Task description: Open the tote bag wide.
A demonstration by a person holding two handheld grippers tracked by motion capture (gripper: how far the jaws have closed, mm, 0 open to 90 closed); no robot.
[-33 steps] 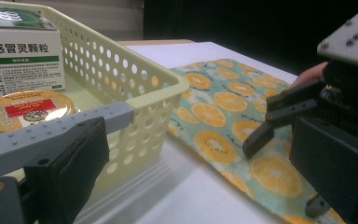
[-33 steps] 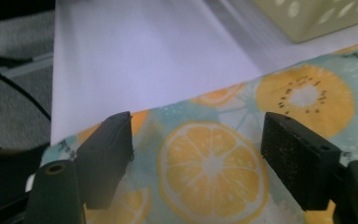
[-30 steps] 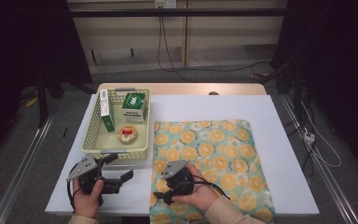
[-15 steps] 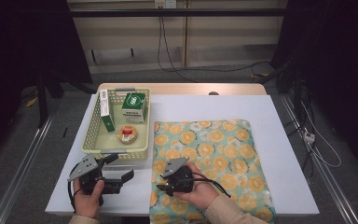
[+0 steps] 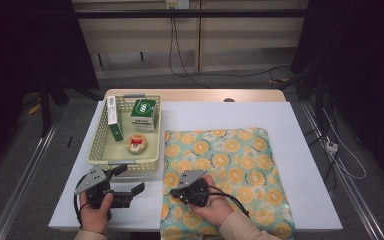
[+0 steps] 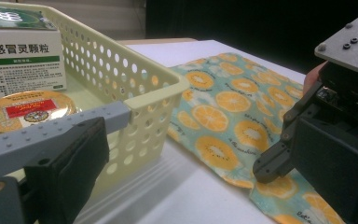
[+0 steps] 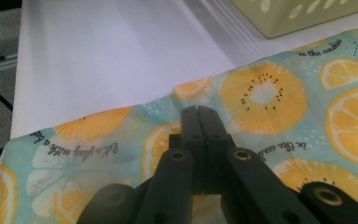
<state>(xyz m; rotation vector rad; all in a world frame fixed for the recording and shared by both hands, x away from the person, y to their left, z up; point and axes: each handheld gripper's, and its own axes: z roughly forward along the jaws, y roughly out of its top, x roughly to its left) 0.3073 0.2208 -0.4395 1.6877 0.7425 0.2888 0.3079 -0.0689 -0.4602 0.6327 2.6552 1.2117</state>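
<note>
A cloth [image 5: 230, 165] printed with orange slices lies flat on the right half of the white table. My right gripper [image 5: 174, 193] rests on the cloth's near left edge, pointing left. Its jaws have just been closing. In the right gripper view they meet tip to tip [image 7: 199, 112] on the cloth [image 7: 270, 93], where a small pucker of fabric rises. My left gripper [image 5: 129, 179] is held just in front of the basket [image 5: 102, 135], jaws wide apart with nothing between them. In the left gripper view its grey-backed pad [image 6: 70, 163] sits beside the basket wall [image 6: 135, 88].
The cream basket holds a green and white medicine box [image 5: 144, 114], a slim upright box [image 5: 113, 116] and a round orange tin [image 5: 137, 143]. Bare white tabletop [image 5: 215, 115] lies behind the cloth. Cables trail on the floor beyond the table.
The right gripper's jaws have closed on the cloth's near left edge, which now bunches slightly. Both hands have stayed in place. The left gripper is unchanged.
</note>
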